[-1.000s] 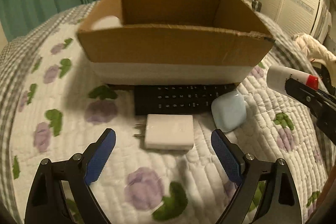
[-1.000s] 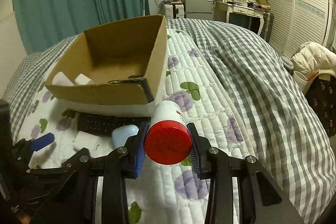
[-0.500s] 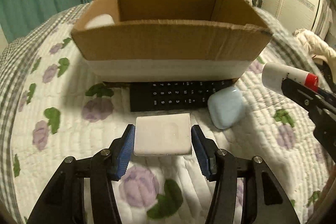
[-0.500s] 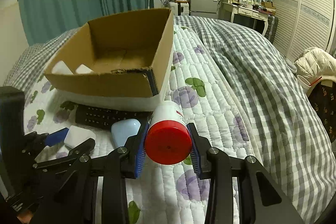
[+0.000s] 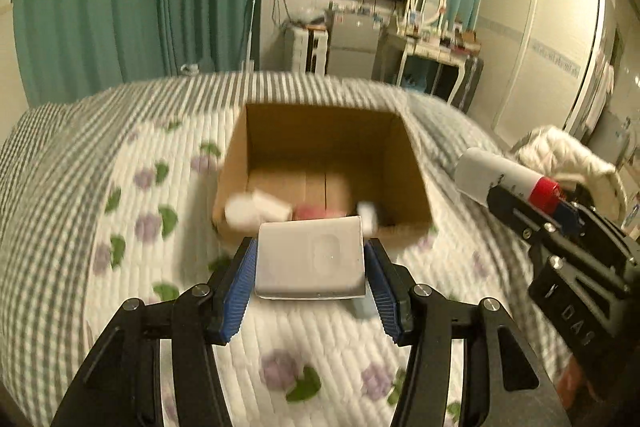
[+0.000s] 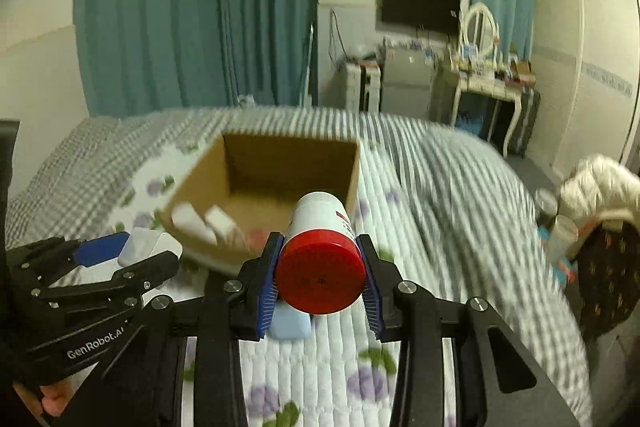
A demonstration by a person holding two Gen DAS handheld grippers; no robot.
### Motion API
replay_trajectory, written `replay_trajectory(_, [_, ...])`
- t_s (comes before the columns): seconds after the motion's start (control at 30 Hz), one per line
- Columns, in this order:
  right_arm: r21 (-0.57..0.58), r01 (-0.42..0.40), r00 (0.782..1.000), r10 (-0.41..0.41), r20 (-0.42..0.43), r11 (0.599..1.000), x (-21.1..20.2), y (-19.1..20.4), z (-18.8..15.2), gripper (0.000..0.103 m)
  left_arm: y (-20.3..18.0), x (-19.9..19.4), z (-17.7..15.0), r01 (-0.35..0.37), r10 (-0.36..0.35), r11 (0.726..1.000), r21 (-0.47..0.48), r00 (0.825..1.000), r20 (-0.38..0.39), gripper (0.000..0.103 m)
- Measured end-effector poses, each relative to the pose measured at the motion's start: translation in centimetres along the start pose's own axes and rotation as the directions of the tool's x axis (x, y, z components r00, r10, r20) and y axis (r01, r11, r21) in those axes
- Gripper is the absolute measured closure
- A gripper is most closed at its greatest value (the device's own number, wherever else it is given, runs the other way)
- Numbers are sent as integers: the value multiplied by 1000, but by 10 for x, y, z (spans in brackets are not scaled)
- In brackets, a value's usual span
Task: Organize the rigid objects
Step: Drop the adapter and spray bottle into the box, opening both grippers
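My left gripper (image 5: 310, 259) is shut on a white charger block (image 5: 310, 259) and holds it in the air just before the near wall of the open cardboard box (image 5: 412, 163). My right gripper (image 6: 320, 267) is shut on a white bottle with a red cap (image 6: 320, 267), also raised, near the box (image 6: 352, 171). The bottle shows at the right of the left wrist view (image 5: 500, 175). The left gripper and charger show at the left of the right wrist view (image 6: 148, 247). Several white items and a reddish one lie in the box.
The box stands on a quilted floral bedcover (image 5: 132, 267) over a checked blanket (image 6: 460, 187). A light blue case (image 6: 290, 325) lies on the quilt below the bottle. A white jacket (image 6: 600, 183) lies off the bed's right side. Curtains and furniture stand behind.
My left gripper closed on the charger block and lifted it off the quilt toward the box. My right gripper rose with the bottle. The remote is now out of sight.
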State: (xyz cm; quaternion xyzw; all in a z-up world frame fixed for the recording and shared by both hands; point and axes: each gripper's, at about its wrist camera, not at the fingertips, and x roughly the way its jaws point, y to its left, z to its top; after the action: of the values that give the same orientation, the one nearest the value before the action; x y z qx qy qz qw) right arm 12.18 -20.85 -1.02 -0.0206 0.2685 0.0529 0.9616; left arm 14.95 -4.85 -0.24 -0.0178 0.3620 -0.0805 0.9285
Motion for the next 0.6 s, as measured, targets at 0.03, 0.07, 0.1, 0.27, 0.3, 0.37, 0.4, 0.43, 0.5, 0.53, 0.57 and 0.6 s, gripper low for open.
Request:
replay_trajectory(0.03, [-7,-2,1000,2,9,1000,2,1,8,67,0,0,6,-3,3,1000,0,1000,9,48])
replay_trajectory(0.07, [-16,-6,1000,6,19,1000,4,2,16,67,1,3,17,-18,18,1000,3,1000,25,48])
replay_trajectory(0.1, [-29,-7,1000,8,30,1000,8,3,25,67,3,7,24,-26,26,1000,4,999,30,48])
replay_trajectory(0.27, [-72,-4,999,7,50,997,35,5,52,67,3,46,52,-27,27,1000,9,999,22,48])
replay_trajectory(0.3, [-82,1,999,3,51,997,43,4,55,67,3,58,54,-38,37,999,15,999,19,48])
replay_trajectory(0.37, [-95,4,999,0,44,995,57,2,57,67,2,81,55,-57,57,998,24,998,-9,48])
replay_trajectory(0.4, [-107,9,999,-5,37,994,66,2,57,67,3,90,53,-61,61,998,25,998,-19,48])
replay_trajectory(0.43, [-115,13,999,-9,32,993,74,2,56,67,4,102,51,-67,68,997,28,997,-34,48])
replay_trajectory(0.5, [-127,13,1000,-11,16,992,89,1,52,67,5,119,47,-77,79,996,40,995,-55,48])
replay_trajectory(0.53, [-130,12,1000,-11,9,991,95,0,50,67,6,125,44,-83,85,996,45,994,-62,48])
replay_trajectory(0.57, [-134,9,1000,-9,2,991,101,-1,47,67,7,132,41,-84,87,995,51,994,-65,48])
replay_trajectory(0.6, [-137,6,1000,-7,-8,991,108,-1,43,67,7,136,39,-82,85,995,57,994,-67,48])
